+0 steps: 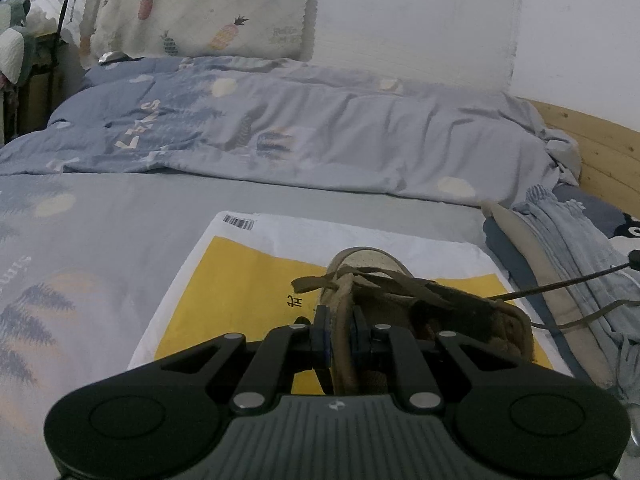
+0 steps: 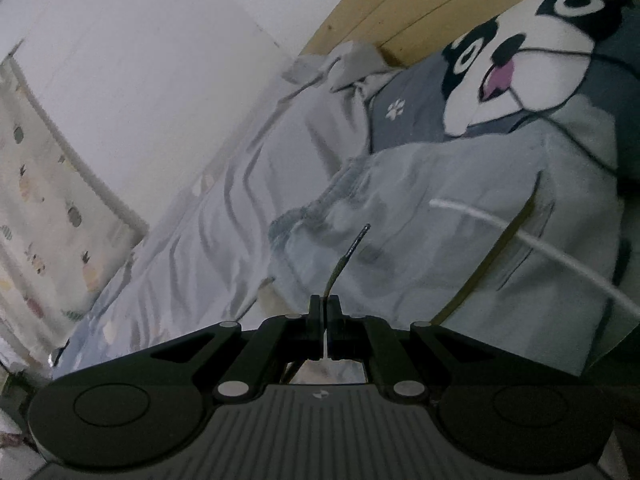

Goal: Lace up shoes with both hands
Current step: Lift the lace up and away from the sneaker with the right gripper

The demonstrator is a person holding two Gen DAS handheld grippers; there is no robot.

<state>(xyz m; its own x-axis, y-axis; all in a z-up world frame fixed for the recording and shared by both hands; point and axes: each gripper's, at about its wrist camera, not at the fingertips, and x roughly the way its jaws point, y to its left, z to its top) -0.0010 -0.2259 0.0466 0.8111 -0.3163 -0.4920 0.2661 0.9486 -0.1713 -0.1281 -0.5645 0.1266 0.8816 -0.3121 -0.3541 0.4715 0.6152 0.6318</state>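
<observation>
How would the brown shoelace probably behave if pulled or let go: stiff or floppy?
Probably floppy: on the shoe the lace lies in loose, flat loops. Its tip, clamped in the right gripper, stands up unsupported, so that end seems stiffer. It looks light.

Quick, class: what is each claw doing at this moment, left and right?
Left claw: closed on the side wall of the shoe.
Right claw: closed on the shoelace near its tip.

A bedroom: rumpled duvet (image 1: 280, 136), pineapple-print pillow (image 1: 200, 8), wooden headboard (image 1: 600, 152).
</observation>
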